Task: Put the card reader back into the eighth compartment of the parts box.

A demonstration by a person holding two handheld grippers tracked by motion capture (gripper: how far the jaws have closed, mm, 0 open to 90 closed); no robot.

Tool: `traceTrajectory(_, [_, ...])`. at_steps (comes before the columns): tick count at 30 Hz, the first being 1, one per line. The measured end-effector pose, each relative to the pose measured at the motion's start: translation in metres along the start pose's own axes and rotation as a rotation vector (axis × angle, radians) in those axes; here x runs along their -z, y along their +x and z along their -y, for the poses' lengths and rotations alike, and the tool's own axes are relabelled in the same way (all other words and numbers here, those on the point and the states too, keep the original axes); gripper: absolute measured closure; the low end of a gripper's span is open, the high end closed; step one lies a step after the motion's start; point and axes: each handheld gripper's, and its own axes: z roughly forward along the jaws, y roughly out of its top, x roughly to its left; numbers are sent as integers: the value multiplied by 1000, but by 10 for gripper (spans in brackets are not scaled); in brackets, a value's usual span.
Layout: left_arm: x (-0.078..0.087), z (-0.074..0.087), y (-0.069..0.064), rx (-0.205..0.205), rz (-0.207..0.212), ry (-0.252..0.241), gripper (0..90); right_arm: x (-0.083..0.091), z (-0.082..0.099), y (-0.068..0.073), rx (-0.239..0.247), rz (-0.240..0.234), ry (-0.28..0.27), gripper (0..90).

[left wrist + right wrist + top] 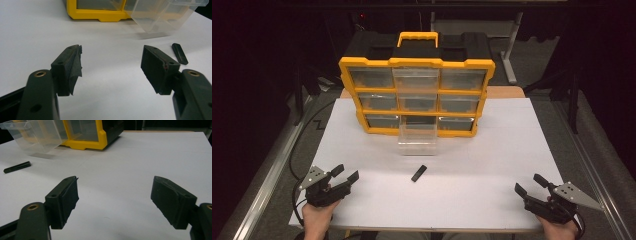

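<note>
Both grippers rest low at the near edge of the table, each held in a hand: the left gripper (345,173) at the near left corner and the right gripper (528,183) at the near right, well apart from each other. Each has its jaws spread wide with nothing between them, and white surface shows through the gap in both gripper views. The table (492,150) is covered by a plain white sheet, with a strip of bare wood showing at its far edge behind the organiser. A yellow and black drawer organiser (417,95) with a yellow carry handle stands upright at the far middle, its clear drawers facing the person. One clear drawer (417,136) in the bottom row's middle column is pulled out and tips down onto the sheet. A small black bar (419,173) lies flat on the sheet just in front of that drawer, roughly midway between the two grippers. Around the table the room is dark; grey floor, metal rails along both sides and a black cable trailing at the left can be made out.
</note>
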Motion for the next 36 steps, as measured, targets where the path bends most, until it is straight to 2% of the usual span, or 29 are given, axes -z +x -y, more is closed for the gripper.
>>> traceTrajectory(21, [2,-2,-6,-13,10,-15,339,2,0,1,-15,-16,-15,222])
traceTrajectory(32, [-3,-6,-13,-28,29,-10,339,2,0,2,-4,-15,-14,226])
traceTrajectory(36, [-5,-9,-15,-30,20,-9,338,2,0,2,-6,-14,-8,228])
